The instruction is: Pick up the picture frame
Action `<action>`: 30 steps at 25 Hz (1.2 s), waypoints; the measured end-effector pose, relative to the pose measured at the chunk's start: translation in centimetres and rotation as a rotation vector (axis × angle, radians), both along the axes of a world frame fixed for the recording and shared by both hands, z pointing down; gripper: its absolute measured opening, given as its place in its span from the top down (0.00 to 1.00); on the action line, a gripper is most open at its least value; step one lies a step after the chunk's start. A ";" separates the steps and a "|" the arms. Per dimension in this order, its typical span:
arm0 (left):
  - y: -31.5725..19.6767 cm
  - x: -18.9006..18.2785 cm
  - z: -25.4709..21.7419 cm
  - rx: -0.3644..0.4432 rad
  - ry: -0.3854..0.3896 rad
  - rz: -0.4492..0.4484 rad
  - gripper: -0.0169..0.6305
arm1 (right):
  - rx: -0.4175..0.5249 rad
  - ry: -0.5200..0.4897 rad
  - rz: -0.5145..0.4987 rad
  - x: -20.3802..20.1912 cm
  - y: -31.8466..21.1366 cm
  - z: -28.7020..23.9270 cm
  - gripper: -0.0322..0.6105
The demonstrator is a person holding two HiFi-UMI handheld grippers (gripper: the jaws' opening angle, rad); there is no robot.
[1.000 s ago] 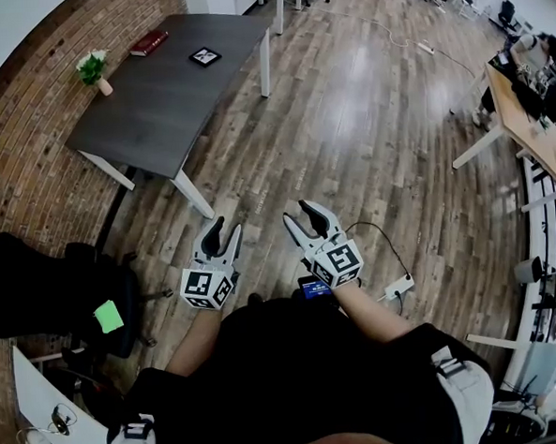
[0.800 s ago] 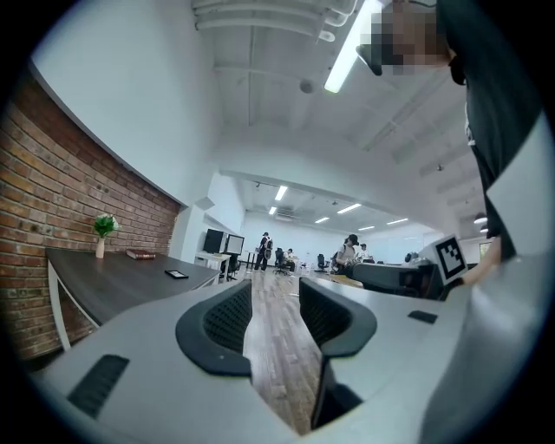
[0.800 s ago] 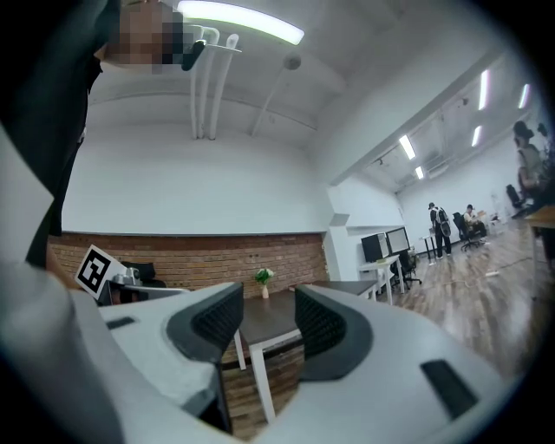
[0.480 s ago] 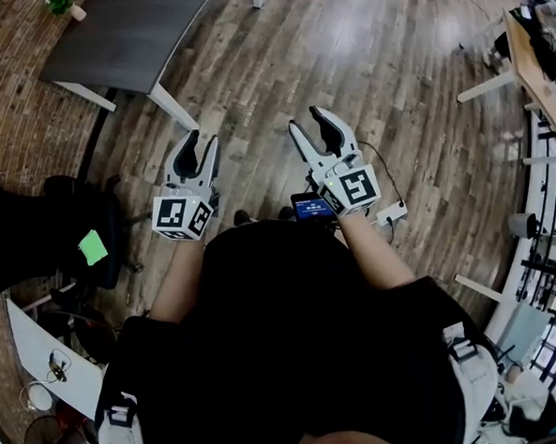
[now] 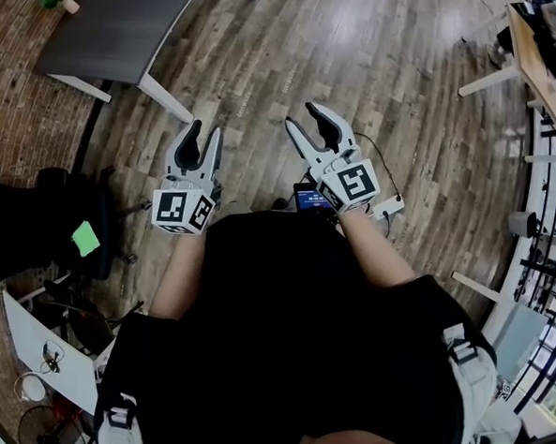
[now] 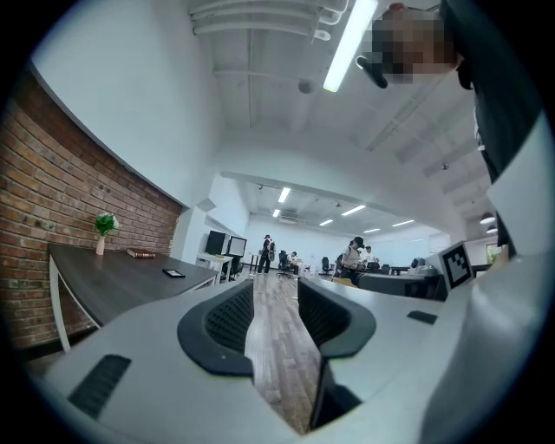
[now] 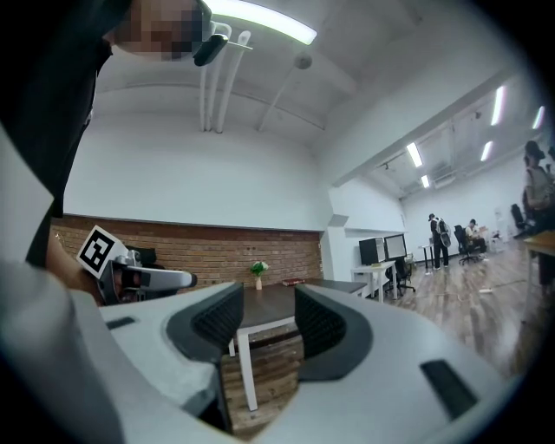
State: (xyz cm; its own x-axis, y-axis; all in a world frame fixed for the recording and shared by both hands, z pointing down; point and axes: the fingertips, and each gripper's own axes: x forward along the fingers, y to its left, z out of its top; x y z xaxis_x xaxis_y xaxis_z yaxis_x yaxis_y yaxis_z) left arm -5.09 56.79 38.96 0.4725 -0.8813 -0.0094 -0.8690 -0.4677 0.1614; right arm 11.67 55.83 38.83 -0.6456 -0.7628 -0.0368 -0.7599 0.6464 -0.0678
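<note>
Both my claws gape open with nothing between their jaws. The left gripper and right gripper hang side by side before my belly, over the wood floor. The picture frame lies flat on the dark table, well ahead and off to my left, too small to read its long axis. I judge my left claw the nearer, so it should lead the reach.

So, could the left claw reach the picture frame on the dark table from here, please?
Probably not yet: the left claw is open, while the picture frame lies far off on the table, with wooden floor between.
</note>
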 end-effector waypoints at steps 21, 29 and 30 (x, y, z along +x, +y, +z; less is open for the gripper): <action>-8.4 -1.6 3.7 -0.074 0.013 -0.020 0.74 | -0.126 -0.053 0.054 0.7 -9.4 4.7 0.66; -22.5 -5.3 5.9 -0.100 0.068 -0.044 0.74 | -0.111 0.033 0.024 -2.9 -22.0 4.7 0.66; -24.4 -5.9 6.1 -0.106 0.082 -0.051 0.74 | -0.115 0.039 0.030 -3.3 -23.9 4.6 0.66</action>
